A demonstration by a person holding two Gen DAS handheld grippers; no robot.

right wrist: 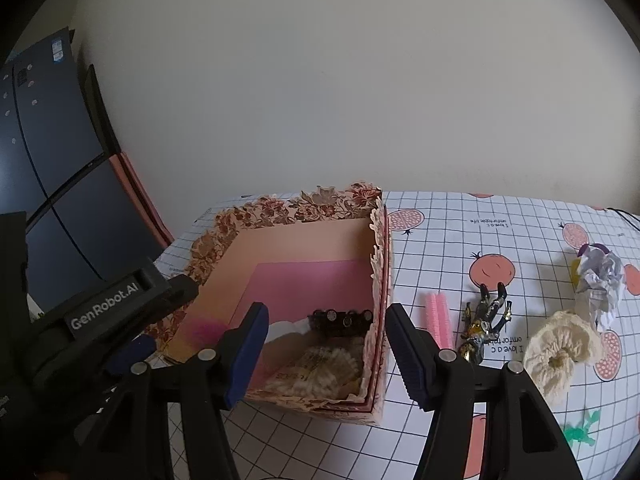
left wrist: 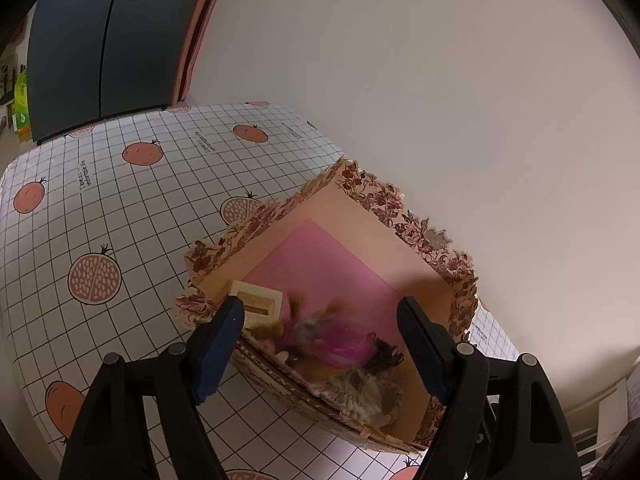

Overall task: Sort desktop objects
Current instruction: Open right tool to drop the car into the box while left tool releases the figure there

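Cardboard floral box (right wrist: 304,248) on a gridded, fruit-printed tablecloth (right wrist: 500,240).
"GenRobot.AI" is read on the left gripper (left wrist: 320,320); "I love a comfortable life" is printed on the cloth. Beside the box are counted one pink pipe cleaner (right wrist: 438,316), one figurine (right wrist: 486,324), one crocheted piece (right wrist: 560,356) and one crumpled paper (right wrist: 600,284). Both the left and the right gripper (right wrist: 324,336) are held wide over the box, gripping nothing.

Box (right wrist: 304,240) looks like matt cardboard with lacy cut-paper trim; bench (right wrist: 500,240) wears a smooth, slightly glossy printed cover. Crumpled paper ball (right wrist: 600,280), fuzzy pink pipe cleaner (right wrist: 438,318), knitted cream yarn flower (right wrist: 560,356).
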